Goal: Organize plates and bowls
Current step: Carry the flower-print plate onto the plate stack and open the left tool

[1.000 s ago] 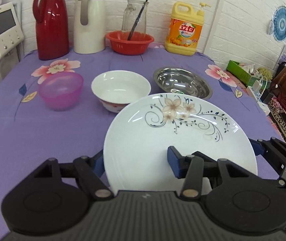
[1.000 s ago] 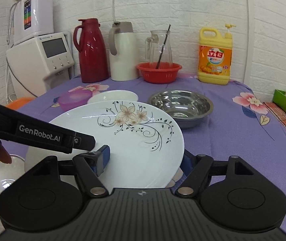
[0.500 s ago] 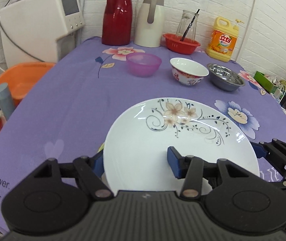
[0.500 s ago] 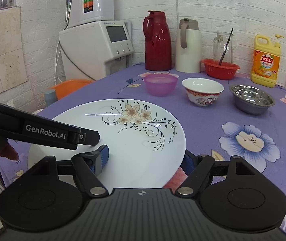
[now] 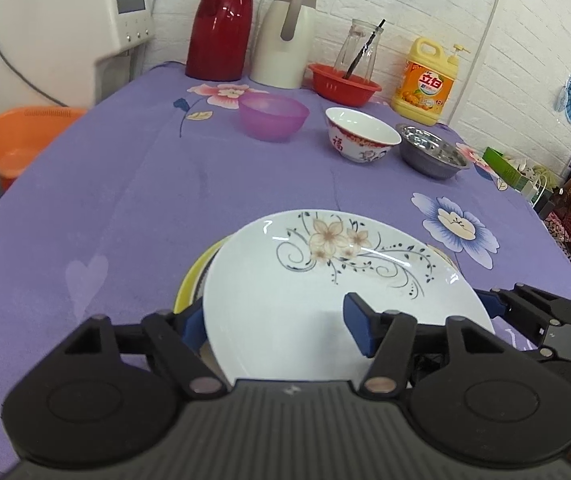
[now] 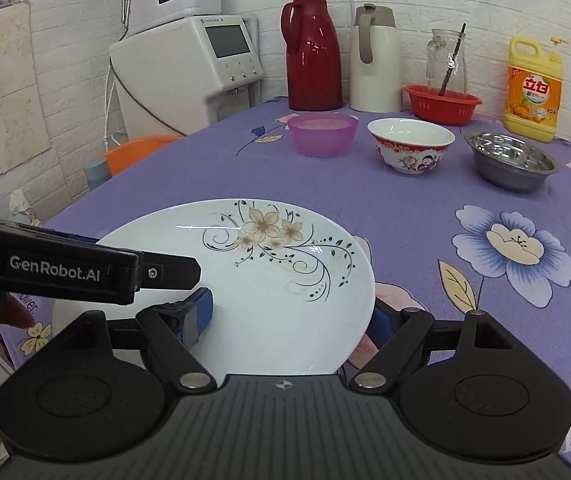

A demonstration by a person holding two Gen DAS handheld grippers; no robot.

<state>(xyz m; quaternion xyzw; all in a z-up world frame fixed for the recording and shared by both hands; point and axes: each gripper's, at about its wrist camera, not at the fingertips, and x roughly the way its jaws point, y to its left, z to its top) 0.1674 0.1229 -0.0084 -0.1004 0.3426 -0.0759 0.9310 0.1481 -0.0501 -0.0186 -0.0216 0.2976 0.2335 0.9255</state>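
A white plate with a flower pattern [image 5: 325,280] [image 6: 269,280] lies over a yellow plate [image 5: 193,276] at the near part of the purple table. My left gripper [image 5: 276,326] straddles its near rim, one pad under the edge and one above the face; its jaws are opening and the upper pad looks lifted off. My right gripper [image 6: 289,316] is shut on the plate's right rim. Far across the table stand a purple bowl [image 5: 273,120], a red-and-white ceramic bowl [image 5: 361,136] and a steel bowl [image 5: 433,156].
Along the back wall stand a red thermos [image 5: 221,20], a white thermos [image 5: 285,36], a red basket [image 5: 343,86] holding a glass jar, and a yellow detergent bottle [image 5: 425,80]. A white dispenser [image 6: 193,64] and an orange basin [image 5: 17,136] sit left of the table.
Both grippers carried the floral plate back from beside the bowls to the near part of the table and lowered it onto the yellow plate. The left jaws have widened a little.
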